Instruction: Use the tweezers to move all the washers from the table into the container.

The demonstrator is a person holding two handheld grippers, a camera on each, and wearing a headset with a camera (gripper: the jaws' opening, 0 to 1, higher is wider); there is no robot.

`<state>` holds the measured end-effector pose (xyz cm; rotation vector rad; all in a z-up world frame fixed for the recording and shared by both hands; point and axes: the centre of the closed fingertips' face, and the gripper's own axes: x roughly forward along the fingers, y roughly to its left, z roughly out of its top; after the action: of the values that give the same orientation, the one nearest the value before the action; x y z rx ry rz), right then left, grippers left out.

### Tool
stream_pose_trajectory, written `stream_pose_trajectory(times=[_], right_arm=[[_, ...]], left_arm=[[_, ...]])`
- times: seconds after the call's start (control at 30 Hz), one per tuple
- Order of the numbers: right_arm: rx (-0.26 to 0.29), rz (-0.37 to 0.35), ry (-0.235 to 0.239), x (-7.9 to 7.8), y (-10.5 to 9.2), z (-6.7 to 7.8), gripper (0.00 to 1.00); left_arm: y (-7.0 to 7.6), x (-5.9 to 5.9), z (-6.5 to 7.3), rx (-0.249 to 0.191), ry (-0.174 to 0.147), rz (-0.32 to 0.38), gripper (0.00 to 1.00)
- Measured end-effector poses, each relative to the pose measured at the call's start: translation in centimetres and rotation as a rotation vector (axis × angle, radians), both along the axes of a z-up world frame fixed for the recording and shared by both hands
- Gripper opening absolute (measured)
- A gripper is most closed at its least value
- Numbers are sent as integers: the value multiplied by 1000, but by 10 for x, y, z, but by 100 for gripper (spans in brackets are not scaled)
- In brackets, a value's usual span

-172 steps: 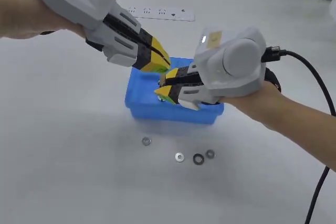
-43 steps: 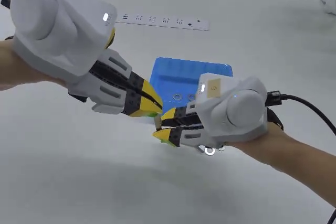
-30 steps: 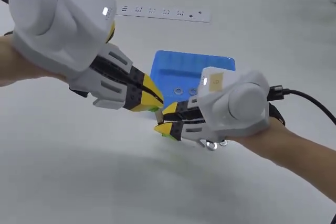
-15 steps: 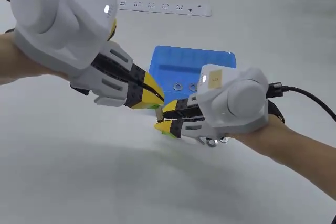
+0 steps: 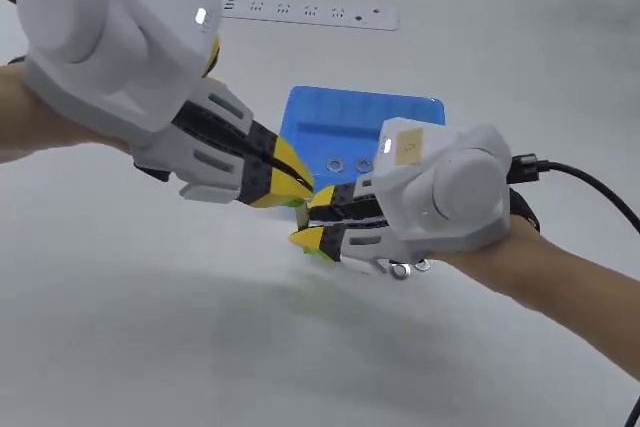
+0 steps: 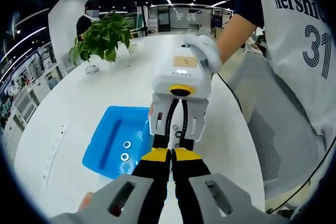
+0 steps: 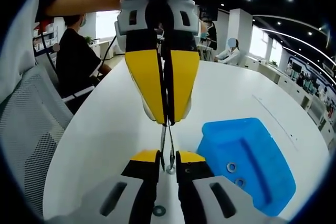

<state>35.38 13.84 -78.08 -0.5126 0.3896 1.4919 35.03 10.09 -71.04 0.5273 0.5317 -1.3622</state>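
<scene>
Washers awaiting transfer: loose washers (image 5: 400, 270) lie on the counter (image 5: 140, 347) at the near side, half hidden under the right-hand device; it could sweep them aside.

Right tongs (image 7: 168, 157) are drawn in to a narrow gap about the legs of the tweezers (image 7: 167, 135) and appear to pinch them; one washer (image 7: 169, 170) sits at the tweezer tips; whether it is gripped or merely resting on the counter cannot be told.

Left tongs (image 5: 297, 184), just beyond and meeting the right tip to tip, are fully closed on the tweezers' upper end.

Judged hazards:
- an uneven squeeze would flick the thin washer away;
- any twist between the two hands would slip the tweezers in the tongs;
- letting go short of the rim would drop the washer outside.

Container (image 5: 360, 122), blue, lies just beyond and to the right; two stored washers (image 5: 335, 164) rest on its floor.
</scene>
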Motion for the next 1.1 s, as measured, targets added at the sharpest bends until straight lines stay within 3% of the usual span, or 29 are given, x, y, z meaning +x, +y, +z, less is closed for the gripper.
stream_pose_trajectory(times=[0.37, 0.57, 0.73, 1.1], right_arm=[[-7, -21, 12, -2, 0, -1, 11], [-21, -19, 2, -3, 0, 1, 10], [-5, -23, 6, -4, 3, 9, 10], [3, -21, -51, -4, -1, 34, 10]], left_arm=[[-3, 0, 0, -16, 12, 9, 5], [0, -4, 1, 0, 4, 3, 5], [4, -5, 10, -2, -6, 19, 5], [2, -7, 34, -14, -56, 16, 5]])
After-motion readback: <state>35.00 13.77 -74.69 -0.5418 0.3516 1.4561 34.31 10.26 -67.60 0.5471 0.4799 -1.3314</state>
